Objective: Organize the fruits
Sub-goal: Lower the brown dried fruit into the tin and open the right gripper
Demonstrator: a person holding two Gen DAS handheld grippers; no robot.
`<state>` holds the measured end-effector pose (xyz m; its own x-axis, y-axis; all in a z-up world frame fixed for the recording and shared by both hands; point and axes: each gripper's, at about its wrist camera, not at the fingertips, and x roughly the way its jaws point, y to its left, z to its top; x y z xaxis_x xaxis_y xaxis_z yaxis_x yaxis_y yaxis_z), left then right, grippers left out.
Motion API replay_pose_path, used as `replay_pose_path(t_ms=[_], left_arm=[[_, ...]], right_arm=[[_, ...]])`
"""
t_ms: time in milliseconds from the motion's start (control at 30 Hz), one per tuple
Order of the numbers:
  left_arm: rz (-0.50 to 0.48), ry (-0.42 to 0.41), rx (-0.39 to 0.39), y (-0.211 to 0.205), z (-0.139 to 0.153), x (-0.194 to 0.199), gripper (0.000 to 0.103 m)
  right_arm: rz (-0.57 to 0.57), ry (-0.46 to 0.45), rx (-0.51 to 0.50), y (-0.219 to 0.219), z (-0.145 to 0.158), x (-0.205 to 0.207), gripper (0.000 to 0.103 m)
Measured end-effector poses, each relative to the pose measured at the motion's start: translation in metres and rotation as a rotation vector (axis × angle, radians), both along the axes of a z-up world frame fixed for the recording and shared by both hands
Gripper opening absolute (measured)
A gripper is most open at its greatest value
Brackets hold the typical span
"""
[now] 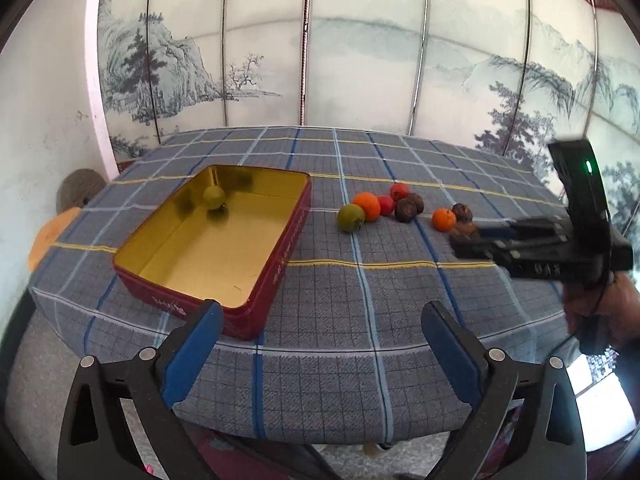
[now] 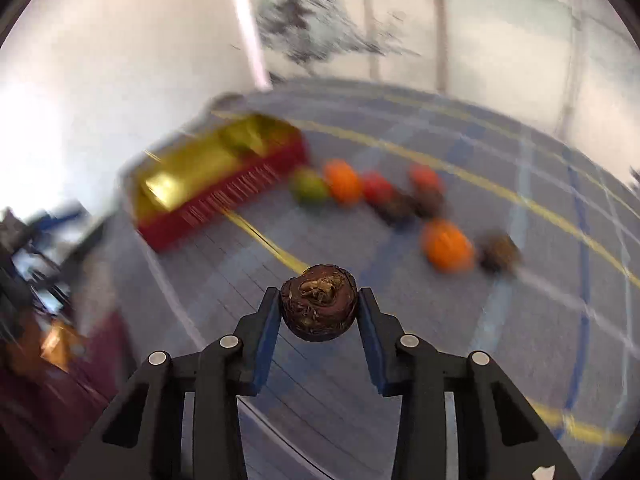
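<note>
In your left wrist view, your left gripper [image 1: 322, 316] hangs over the near edge of the checked tablecloth [image 1: 400, 300], its blue-padded fingers spread wide with nothing between them. Just ahead and left sits the red tin [image 1: 276, 256] with its gold inside, and one green fruit [image 1: 214, 197] lies near its far end. To the right of the tin, a loose cluster rests on the cloth: a green fruit [image 1: 351, 218], an orange one [image 1: 367, 206], two red ones and several dark brown ones, with a second orange fruit [image 1: 444, 219] further right. Your right gripper [image 1: 466, 240] reaches in from the right edge, clamped on a dark brown fruit [image 1: 464, 232]. In your right wrist view, which is blurred beyond the fingers, your right gripper [image 2: 319, 304] has both pads pressed on that brown fruit [image 2: 319, 302], held above the cloth, with the tin [image 2: 224, 184] at upper left.
</note>
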<state>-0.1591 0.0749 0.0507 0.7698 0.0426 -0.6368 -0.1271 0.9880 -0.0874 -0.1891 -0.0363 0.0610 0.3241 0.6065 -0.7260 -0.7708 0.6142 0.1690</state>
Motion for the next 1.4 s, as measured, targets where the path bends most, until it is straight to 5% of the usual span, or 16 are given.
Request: replay_pose_path(t_ms=[233,400,567,1033,1133,1300,1400], left_arm=[[0.068,-0.008,-0.026,0.020,0.002,-0.011,0.099],[0.142,-0.007,-0.008,0.037,0.001,-0.018,0.099],[0.225,0.053,-0.006,0.059,-0.010,-0.014,0.099],[0.280,0.147,-0.079,0.087,-0.035,-0.011,0.099],[0.284,0.156,-0.079,0.088,-0.037,-0.011,0.099],[0.281,0.164,-0.074,0.087,-0.037,-0.008,0.099],[0.275,0.156,-0.067,0.086,-0.036,-0.008,0.099]], right_arm=[[0.208,-0.007,0.039,0.131,0.028,0.017,0.036],[0.242,0.080,-0.045,0.215,-0.002,0.044,0.036],[0.251,0.104,-0.132,0.254,-0.023,0.054,0.036],[0.169,0.130,-0.145,0.289,-0.039,0.082,0.039],[0.124,0.134,-0.077,0.284,-0.032,0.084,0.050],[0.097,0.110,0.103,0.239,-0.004,0.057,0.049],[0.043,0.054,0.091,0.185,-0.003,0.028,0.048]])
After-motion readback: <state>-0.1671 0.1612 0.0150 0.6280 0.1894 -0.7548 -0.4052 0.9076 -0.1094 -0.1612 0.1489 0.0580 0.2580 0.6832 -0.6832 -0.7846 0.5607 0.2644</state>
